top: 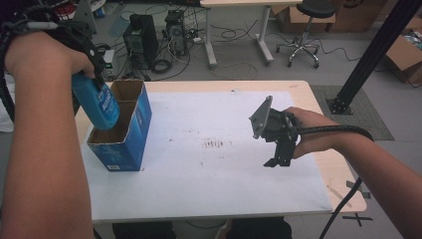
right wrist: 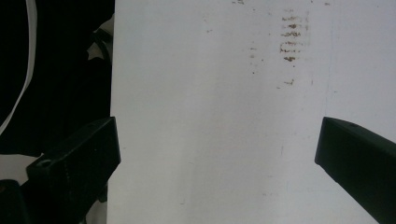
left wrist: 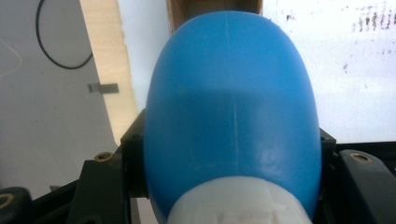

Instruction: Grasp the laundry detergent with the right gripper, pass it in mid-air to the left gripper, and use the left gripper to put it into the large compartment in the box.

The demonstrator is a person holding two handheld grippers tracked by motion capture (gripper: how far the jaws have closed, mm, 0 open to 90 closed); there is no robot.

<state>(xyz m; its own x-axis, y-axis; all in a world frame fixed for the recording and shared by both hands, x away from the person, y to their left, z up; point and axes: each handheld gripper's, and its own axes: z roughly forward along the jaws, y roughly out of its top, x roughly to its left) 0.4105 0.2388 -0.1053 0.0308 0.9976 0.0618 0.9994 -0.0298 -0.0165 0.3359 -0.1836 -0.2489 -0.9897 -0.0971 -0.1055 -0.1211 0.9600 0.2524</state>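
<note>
My left gripper (top: pixel 92 74) was mostly hidden behind my own hand and forearm in the high view, but its own view showed both black jaws pressed against the sides of a rounded blue plastic bottle (left wrist: pixel 232 116) with a white cap, so it was clamped on that bottle. The bottle hung tilted, base down, over the nearer compartment of an open blue cardboard box with a brown inside (top: pixel 124 134), and I could not tell whether it touched the box's rim. The bottle's pale label (top: pixel 105 102) and the small white print low on the box's front were too blurred to read. My right gripper (top: pixel 277 162) hung over the right half of the table with its jaws spread wide and nothing between them. The white sheet (top: pixel 209 164) covering the light wooden table (top: pixel 343 186) carried a patch of brownish smudges (top: pixel 213 144) near its middle. Beyond it, on the grey floor, stood dark computer towers (top: pixel 141 37) among loose cables, a wheeled stool (top: pixel 304 30) and cardboard boxes (top: pixel 405 57).
</note>
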